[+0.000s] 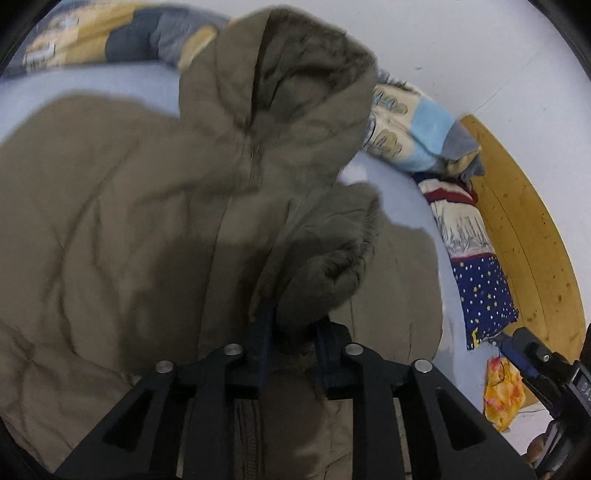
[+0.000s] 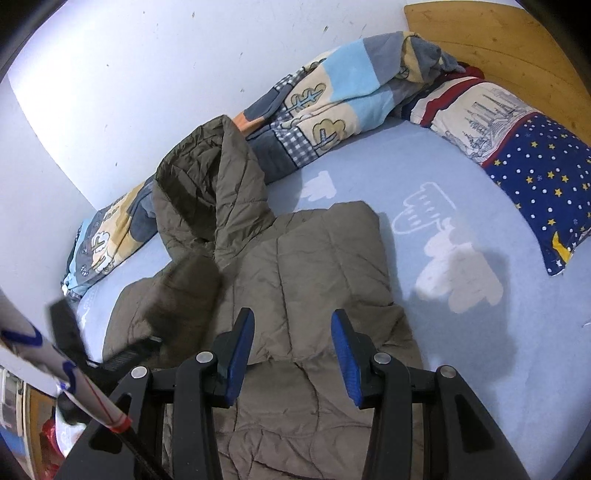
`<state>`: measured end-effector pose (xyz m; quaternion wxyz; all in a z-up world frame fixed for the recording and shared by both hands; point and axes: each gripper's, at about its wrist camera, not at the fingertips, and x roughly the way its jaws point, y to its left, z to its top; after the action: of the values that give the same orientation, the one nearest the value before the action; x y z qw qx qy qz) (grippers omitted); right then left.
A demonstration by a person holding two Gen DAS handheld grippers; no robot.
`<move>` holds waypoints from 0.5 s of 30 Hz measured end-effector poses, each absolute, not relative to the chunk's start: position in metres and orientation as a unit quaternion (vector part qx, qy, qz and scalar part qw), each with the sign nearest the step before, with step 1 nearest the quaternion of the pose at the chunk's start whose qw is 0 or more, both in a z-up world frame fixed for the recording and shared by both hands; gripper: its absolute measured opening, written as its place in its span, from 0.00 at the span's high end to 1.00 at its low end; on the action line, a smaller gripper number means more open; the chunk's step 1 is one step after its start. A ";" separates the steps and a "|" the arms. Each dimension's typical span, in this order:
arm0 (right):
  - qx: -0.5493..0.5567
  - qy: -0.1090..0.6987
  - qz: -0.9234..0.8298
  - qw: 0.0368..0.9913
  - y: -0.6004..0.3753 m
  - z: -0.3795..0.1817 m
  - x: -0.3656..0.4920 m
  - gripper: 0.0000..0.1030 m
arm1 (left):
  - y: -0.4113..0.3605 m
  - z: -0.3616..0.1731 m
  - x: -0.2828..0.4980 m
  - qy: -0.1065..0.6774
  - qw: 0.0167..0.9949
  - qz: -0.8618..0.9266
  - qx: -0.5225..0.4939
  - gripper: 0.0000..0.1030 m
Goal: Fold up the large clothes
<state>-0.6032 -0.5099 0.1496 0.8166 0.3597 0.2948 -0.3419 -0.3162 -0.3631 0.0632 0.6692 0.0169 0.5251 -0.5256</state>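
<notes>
Olive hooded puffer jacket spread mid-frame on light-blue bed sheet; left gripper clamped on fur-trimmed hood edge; right gripper jaws wide, hovering over jacket, lower centre

Olive-khaki quilted jacket, pale blue sheet with white clouds, navy star-dotted pillow, blue-padded grippers.

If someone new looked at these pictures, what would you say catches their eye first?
The big olive padded coat sprawled across the light blue bed sheet, its hood lifted toward the wall. The left claw pinches a fur-edged fold, while the right claw hovers open above the coat. A starry blue pillow lies by the wooden headboard.
</notes>
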 end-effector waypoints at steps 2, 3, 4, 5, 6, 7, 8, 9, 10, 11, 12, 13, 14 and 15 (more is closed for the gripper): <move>0.365 0.298 -0.335 0.816 -0.510 0.147 -0.600 0.49 | -0.357 0.071 -0.322 0.521 0.659 -0.542 0.021 0.73; 0.368 0.296 -0.332 0.816 -0.510 0.146 -0.599 0.44 | -0.354 0.077 -0.325 0.519 0.653 -0.550 0.027 0.64; 0.375 0.293 -0.327 0.817 -0.510 0.144 -0.597 0.41 | -0.348 0.085 -0.326 0.517 0.647 -0.559 0.032 0.55; 0.380 0.293 -0.321 0.817 -0.510 0.143 -0.594 0.41 | -0.340 0.095 -0.328 0.506 0.647 -0.569 0.031 0.54; 0.385 0.293 -0.315 0.816 -0.511 0.141 -0.592 0.41 | -0.328 0.109 -0.329 0.489 0.651 -0.581 0.026 0.53; 0.394 0.292 -0.306 0.816 -0.510 0.138 -0.588 0.41 | -0.320 0.118 -0.328 0.478 0.654 -0.586 0.023 0.51; 0.399 0.293 -0.298 0.816 -0.508 0.136 -0.583 0.41 | -0.309 0.129 -0.326 0.466 0.662 -0.587 0.024 0.49; 0.401 0.294 -0.294 0.816 -0.507 0.134 -0.580 0.41 | -0.296 0.135 -0.322 0.458 0.673 -0.580 0.029 0.46; 0.403 0.297 -0.287 0.817 -0.505 0.131 -0.574 0.41 | -0.279 0.139 -0.314 0.448 0.691 -0.566 0.036 0.45; 0.403 0.299 -0.280 0.818 -0.503 0.128 -0.568 0.41 | -0.269 0.140 -0.308 0.443 0.703 -0.556 0.036 0.44; 0.405 0.300 -0.276 0.819 -0.502 0.126 -0.565 0.41 | -0.255 0.138 -0.298 0.441 0.714 -0.542 0.036 0.43; 0.413 0.301 -0.268 0.817 -0.501 0.121 -0.560 0.41 | -0.242 0.133 -0.286 0.440 0.725 -0.528 0.035 0.43; 0.424 0.301 -0.262 0.813 -0.502 0.115 -0.558 0.41 | -0.230 0.126 -0.272 0.443 0.732 -0.517 0.023 0.43; 0.434 0.302 -0.257 0.809 -0.503 0.111 -0.557 0.41 | -0.222 0.119 -0.258 0.452 0.734 -0.506 0.008 0.43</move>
<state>-0.5566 -0.5033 0.1109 0.8090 0.4339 0.3015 -0.2574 -0.2578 -0.2215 0.1195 0.7344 0.0082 0.4518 -0.5064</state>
